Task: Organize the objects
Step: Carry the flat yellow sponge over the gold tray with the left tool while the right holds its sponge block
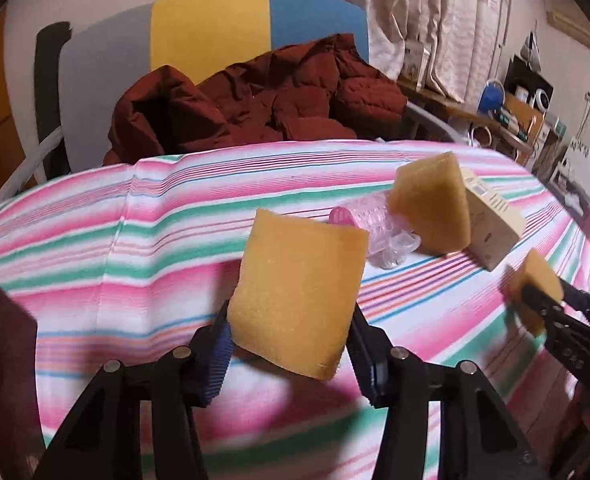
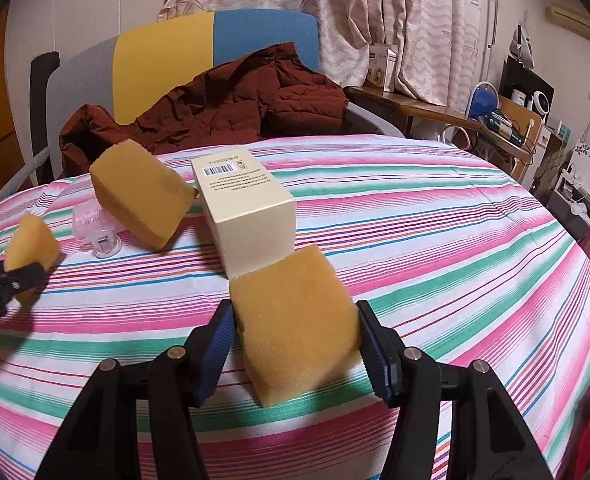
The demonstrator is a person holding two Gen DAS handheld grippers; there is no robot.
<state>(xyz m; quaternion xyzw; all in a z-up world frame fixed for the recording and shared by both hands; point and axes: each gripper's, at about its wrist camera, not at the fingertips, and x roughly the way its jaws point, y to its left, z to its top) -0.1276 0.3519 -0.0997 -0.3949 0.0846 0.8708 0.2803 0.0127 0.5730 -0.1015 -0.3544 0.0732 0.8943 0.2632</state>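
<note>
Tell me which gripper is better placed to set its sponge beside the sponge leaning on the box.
Probably left. The left gripper sits on the open side of the leaning sponge; the cream box stands between the right gripper and it.

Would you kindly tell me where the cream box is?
In the right wrist view the cream box lies mid-frame on the striped bedspread, with a loose sponge just to its left.

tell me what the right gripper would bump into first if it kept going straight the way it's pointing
Most likely the cream box. The right gripper is shut on a sponge, and the box stands just past it on the striped cloth. The gap between them is hard to judge.
</note>
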